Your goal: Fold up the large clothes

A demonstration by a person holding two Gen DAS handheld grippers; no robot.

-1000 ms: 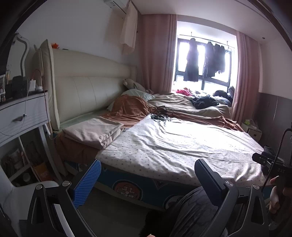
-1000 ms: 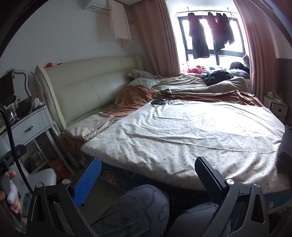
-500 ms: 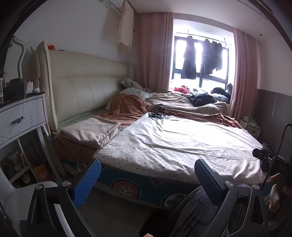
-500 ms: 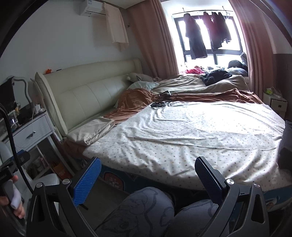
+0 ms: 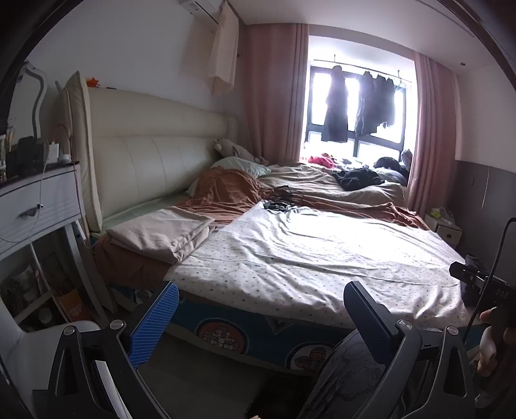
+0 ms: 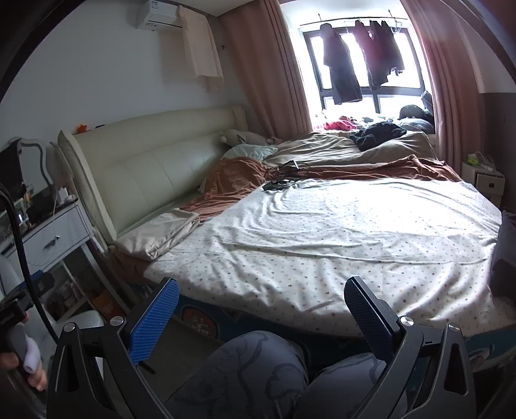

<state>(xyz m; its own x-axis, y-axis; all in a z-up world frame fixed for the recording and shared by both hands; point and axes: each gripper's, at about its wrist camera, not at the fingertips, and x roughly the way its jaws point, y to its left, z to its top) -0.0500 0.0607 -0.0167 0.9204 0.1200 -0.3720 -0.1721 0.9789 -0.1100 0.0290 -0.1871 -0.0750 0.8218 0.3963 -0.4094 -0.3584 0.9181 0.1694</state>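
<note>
left claw (image 5: pixel 261 317): wide apart, nothing in it, hanging off the near edge of the bed, above the floor.
right claw (image 6: pixel 261 314): same deal, spread wide and empty, just above the person's knees (image 6: pixel 258 367) in grey patterned pants.
dotted sheet (image 5: pixel 309 254): big white one with small dots, spread flat over the near half of the bed (image 5: pixel 225 332), neither claw touching it.
folded beige cloth (image 5: pixel 161 232): sits by the headboard (image 5: pixel 154 167), just left of the dotted sheet.
left view only: the right hand (image 5: pixel 493 338) at the far right edge, and the white drawer unit (image 5: pixel 38 203) up close.
right view only: the left hand (image 6: pixel 19 357) low at the left edge, plus the air conditioner (image 6: pixel 158 14) on the wall.
window (image 6: pixel 364 61): dark clothes hanging in front.
</note>
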